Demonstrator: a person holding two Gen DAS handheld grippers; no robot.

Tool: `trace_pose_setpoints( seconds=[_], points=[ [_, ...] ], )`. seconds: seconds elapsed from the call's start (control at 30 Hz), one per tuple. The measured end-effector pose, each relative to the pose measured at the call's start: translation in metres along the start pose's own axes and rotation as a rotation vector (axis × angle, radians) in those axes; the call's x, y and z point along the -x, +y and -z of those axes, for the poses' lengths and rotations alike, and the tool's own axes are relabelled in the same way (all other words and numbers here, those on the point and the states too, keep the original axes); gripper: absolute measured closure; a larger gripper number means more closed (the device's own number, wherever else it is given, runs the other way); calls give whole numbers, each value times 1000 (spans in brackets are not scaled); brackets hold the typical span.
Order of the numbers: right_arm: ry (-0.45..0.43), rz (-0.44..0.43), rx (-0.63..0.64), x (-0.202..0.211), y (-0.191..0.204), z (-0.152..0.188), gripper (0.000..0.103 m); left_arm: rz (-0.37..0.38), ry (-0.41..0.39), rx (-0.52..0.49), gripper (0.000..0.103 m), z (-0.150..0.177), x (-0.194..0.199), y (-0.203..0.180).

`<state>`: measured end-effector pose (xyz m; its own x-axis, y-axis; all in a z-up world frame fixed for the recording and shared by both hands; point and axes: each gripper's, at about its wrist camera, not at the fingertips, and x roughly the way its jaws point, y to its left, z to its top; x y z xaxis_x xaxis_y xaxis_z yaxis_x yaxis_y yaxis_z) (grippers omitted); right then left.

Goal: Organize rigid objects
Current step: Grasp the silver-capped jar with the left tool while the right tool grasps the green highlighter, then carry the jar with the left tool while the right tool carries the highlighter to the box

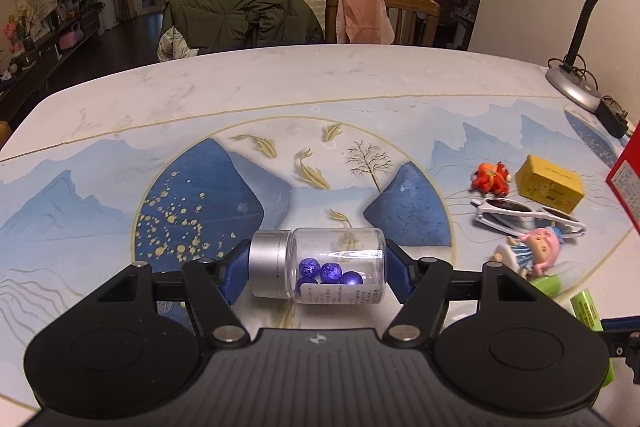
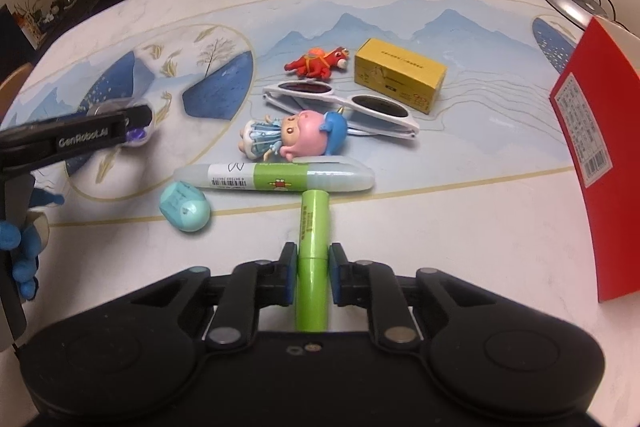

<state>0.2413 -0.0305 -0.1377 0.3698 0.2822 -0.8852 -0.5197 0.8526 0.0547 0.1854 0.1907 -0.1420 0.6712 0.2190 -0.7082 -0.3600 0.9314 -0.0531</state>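
My left gripper is shut on a clear jar with a silver lid and several purple balls inside, held sideways just above the patterned table. My right gripper is shut on a green tube, whose far end touches a large green-and-white pen. Beyond the pen lie a pink-and-blue doll, white sunglasses, a red toy animal and a yellow box. The left gripper and jar also show at the left of the right wrist view.
A teal rounded block lies left of the pen. A red box stands at the right edge. A desk lamp with its adapter sits at the far right corner. Chairs draped with clothes stand behind the table.
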Motion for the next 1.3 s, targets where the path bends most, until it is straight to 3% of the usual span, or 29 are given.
trace_pose_setpoints(
  seconds=[0.53, 0.9, 1.3],
  points=[
    [-93, -69, -25, 62, -30, 7, 88, 86, -51, 30, 35, -12, 91, -38],
    [-162, -142, -61, 106, -76, 10, 88, 150, -85, -8, 35, -19, 137, -99],
    [-218, -175, -98, 137, -143, 12, 88, 241, -94, -88, 35, -27, 149, -192]
  ],
)
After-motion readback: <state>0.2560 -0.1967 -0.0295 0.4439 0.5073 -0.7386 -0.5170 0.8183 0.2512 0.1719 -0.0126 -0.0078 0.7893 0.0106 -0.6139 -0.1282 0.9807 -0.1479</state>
